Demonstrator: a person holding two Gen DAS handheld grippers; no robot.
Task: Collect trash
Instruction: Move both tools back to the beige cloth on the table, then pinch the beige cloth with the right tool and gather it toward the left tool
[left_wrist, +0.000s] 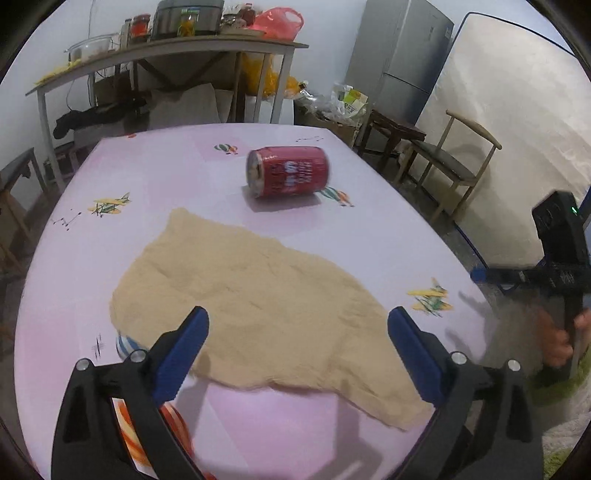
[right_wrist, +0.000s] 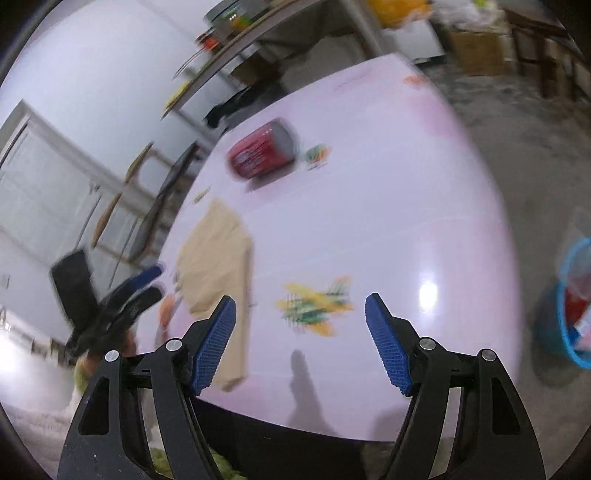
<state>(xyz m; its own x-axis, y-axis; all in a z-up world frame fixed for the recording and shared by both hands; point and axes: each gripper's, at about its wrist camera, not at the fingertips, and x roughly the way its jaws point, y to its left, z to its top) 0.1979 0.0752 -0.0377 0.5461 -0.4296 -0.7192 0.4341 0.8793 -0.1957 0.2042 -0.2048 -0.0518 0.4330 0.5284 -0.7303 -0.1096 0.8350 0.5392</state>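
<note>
A red drink can (left_wrist: 287, 171) lies on its side on the pink table (left_wrist: 376, 221); it also shows blurred in the right wrist view (right_wrist: 262, 148). A crumpled tan paper sheet (left_wrist: 266, 306) lies flat nearer me, also in the right wrist view (right_wrist: 218, 266). My left gripper (left_wrist: 297, 325) is open and empty, hovering over the paper's near edge. My right gripper (right_wrist: 300, 309) is open and empty above the table's front edge, to the right of the paper. A blue bucket (right_wrist: 570, 306) with trash inside stands on the floor at the right.
The right hand-held gripper (left_wrist: 554, 258) shows at the table's right side. A wooden chair (left_wrist: 454, 166) and a fridge (left_wrist: 402, 59) stand behind right. A cluttered side table (left_wrist: 166, 51) stands at the back. A cardboard box (left_wrist: 332, 118) of rubbish sits beyond the table.
</note>
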